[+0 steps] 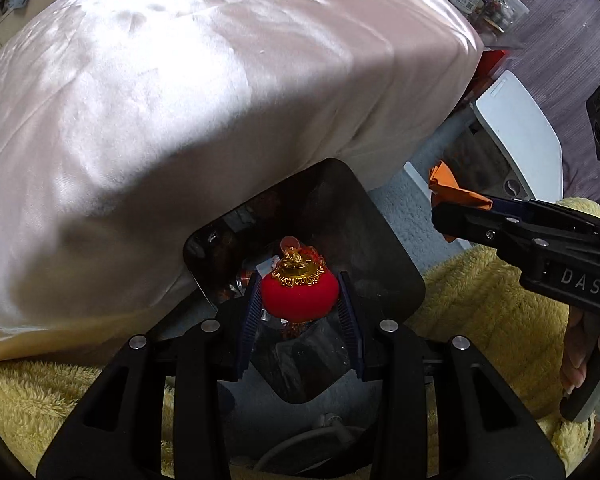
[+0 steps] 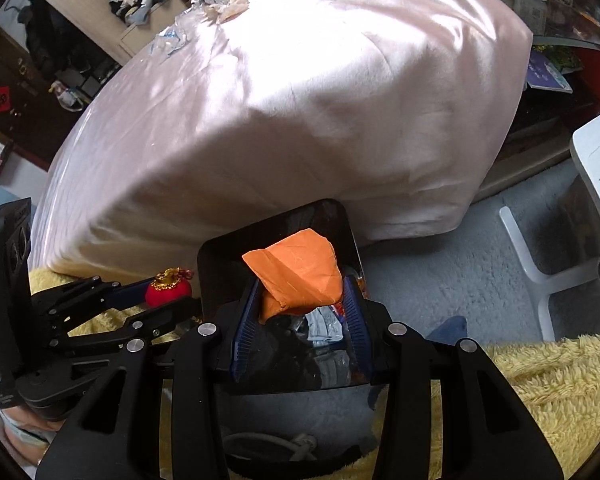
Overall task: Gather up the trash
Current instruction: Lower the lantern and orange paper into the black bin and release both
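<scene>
The left claw (image 1: pixel 300 300) pinched a small red lantern ornament (image 1: pixel 299 294) with a gold cap, holding it over the open black trash bin (image 1: pixel 396 276) on the floor beside the bed (image 1: pixel 204 80). The right claw (image 2: pixel 300 300) gripped a crumpled orange paper (image 2: pixel 300 276) above the same bin. Crumpled wrappers (image 2: pixel 204 12) lay on the bed's far edge.

Your left gripper (image 1: pixel 299 307) and right gripper (image 2: pixel 300 309) are twins: matte black linkage arms dotted with round silver screw heads, plus dark blue ribbed pads (image 1: pixel 249 312) on the fingers. One body has white "DAS" lettering. Bare skin of your right hand (image 1: pixel 580 356) shows around the handle.
</scene>
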Demonstrator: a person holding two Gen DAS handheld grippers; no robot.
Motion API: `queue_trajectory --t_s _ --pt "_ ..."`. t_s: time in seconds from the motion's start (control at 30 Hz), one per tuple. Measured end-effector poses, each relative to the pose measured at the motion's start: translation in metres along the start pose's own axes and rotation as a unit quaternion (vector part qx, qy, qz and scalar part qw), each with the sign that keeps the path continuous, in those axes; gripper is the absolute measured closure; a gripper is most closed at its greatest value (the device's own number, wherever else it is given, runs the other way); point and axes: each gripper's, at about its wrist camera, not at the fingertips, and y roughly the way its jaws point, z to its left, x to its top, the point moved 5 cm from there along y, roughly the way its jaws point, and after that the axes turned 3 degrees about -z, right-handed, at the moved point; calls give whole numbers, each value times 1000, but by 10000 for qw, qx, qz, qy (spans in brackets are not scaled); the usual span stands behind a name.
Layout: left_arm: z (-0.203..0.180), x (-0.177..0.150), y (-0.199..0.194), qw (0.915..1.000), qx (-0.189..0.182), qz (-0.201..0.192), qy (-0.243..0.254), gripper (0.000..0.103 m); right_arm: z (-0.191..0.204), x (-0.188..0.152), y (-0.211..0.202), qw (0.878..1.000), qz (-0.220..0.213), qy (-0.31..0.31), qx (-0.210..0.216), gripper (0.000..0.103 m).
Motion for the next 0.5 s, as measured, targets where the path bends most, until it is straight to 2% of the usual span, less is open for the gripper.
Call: queue_trajectory --t_s 0.4,0.47,0.5 --pt "3 -6 15 9995 34 292 -67 67 8 -1 20 9994 285 62 194 57" --pt "4 -6 15 9995 93 310 -71 68 6 0 20 9996 254 61 146 54" --pt "5 -7 13 9994 103 324 -72 68 5 2 19 9996 228 76 119 46"
